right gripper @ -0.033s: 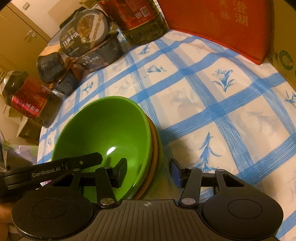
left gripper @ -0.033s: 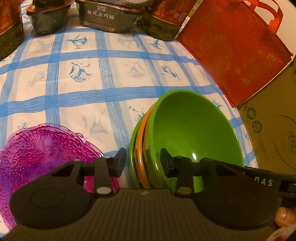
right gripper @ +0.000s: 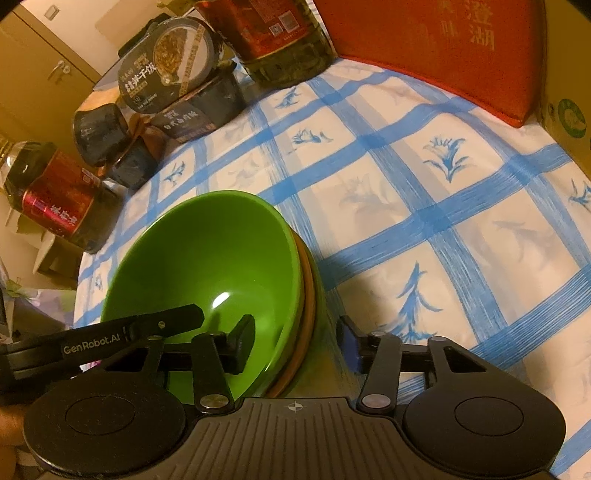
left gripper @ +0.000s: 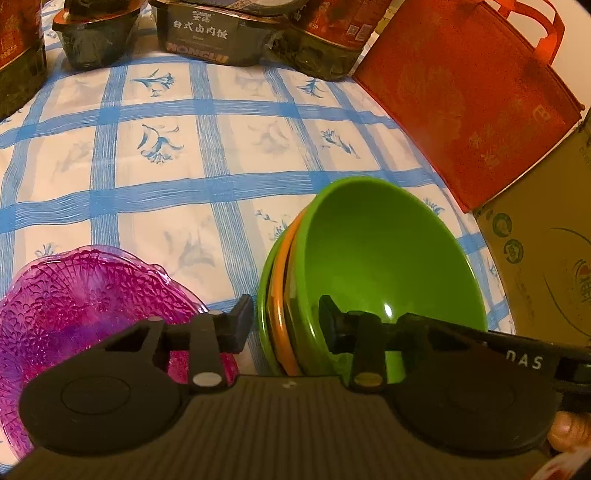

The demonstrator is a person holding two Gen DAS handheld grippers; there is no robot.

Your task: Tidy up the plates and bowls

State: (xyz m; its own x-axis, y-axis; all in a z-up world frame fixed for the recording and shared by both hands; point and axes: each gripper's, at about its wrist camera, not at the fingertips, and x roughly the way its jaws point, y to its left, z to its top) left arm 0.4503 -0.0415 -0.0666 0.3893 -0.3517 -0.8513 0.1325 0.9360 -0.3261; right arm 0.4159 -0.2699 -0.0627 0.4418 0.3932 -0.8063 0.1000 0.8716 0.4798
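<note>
A stack of bowls [left gripper: 391,266] sits on the tabletop [left gripper: 177,173], which is covered by a white cloth with a blue grid and small blue flower prints. The top bowl is bright green, smooth and glossy, with a small white highlight low on its inner wall; it looks empty. Nested under it an orange bowl [left gripper: 279,295] shows only as a thin curved edge, and a further green rim [left gripper: 264,295] shows outside that. In the right wrist view the same stack [right gripper: 210,258] appears with the orange edge on its right side.

The left claw [left gripper: 285,325] straddles the stack's left rim: one finger is outside the bowls, the other inside the top green bowl. Its jaws are closing, the rims between them, and a gap is visible at the outer finger. The right claw [right gripper: 295,341] straddles the opposite rim the same way, one finger inside the green bowl and one outside; its jaws are also closing and do not yet press on the rims.

Left of the stack, close by but apart, lies a purple patterned glass plate [left gripper: 74,295] with a scalloped edge. At the far edge stand dark food tubs [left gripper: 207,33]. A red fabric bag [left gripper: 472,99] and a cardboard box [left gripper: 546,251] stand to the right.
</note>
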